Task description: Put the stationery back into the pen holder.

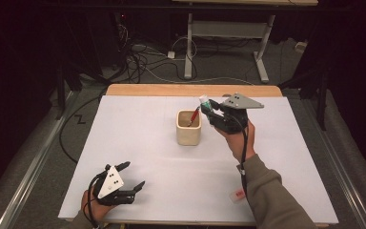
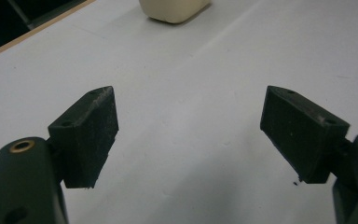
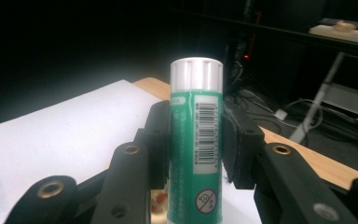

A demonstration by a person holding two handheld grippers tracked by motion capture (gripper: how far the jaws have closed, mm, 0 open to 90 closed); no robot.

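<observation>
Right gripper (image 1: 209, 110): clamped on green tube (image 3: 196, 140) with white cap, held just right of cup (image 1: 188, 128), above the rim.
Cup: mid-table, holding 1 red pen (image 1: 193, 116).
Left gripper (image 1: 132, 177): near left, jaws spread, nothing between.
Table (image 1: 138, 143): white surface.

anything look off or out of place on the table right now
Nothing spilled or damaged. The cream cup stands upright with a red pen leaning inside. One stray: a small red-and-white item lies alone near the table's front edge, by the person's right sleeve.
</observation>
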